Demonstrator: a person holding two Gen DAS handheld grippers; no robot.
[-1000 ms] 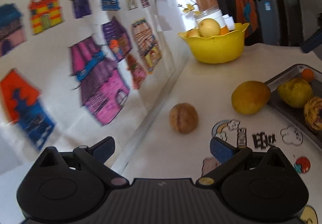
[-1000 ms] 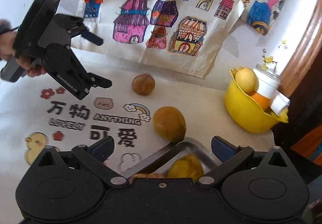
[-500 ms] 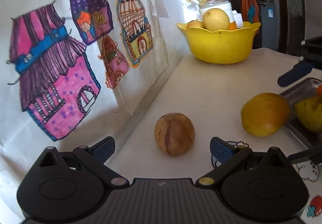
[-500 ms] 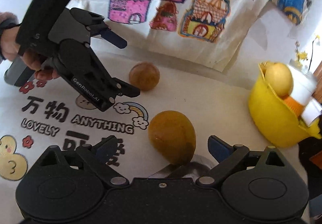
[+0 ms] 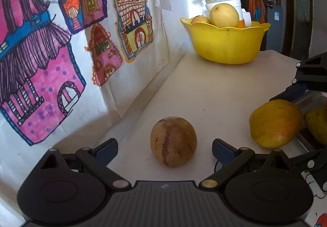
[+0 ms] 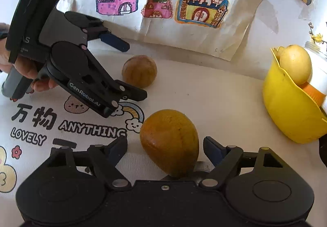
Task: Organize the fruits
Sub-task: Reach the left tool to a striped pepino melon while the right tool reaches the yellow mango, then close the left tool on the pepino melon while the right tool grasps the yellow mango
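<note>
A round brown streaked fruit (image 5: 173, 141) lies on the white table, between the open fingers of my left gripper (image 5: 164, 148), untouched. It also shows in the right wrist view (image 6: 139, 73), with the left gripper (image 6: 128, 69) open around it. A yellow-orange mango (image 6: 169, 142) lies between the open fingers of my right gripper (image 6: 164, 148); it shows in the left wrist view (image 5: 276, 122) too. A yellow bowl (image 5: 224, 43) at the back holds a pale yellow fruit (image 5: 224, 15) and others.
A metal tray (image 5: 302, 141) with a yellow fruit (image 5: 316, 125) sits at the right, against the mango. A paper with coloured house drawings (image 5: 61, 53) hangs along the wall on the left. A white jar (image 5: 222, 1) stands behind the bowl. The tablecloth has printed cartoons (image 6: 81, 125).
Both grippers moved forward. The left one closed in on the brown fruit until it sits between its fingers. The right one closed in on the mango the same way.
</note>
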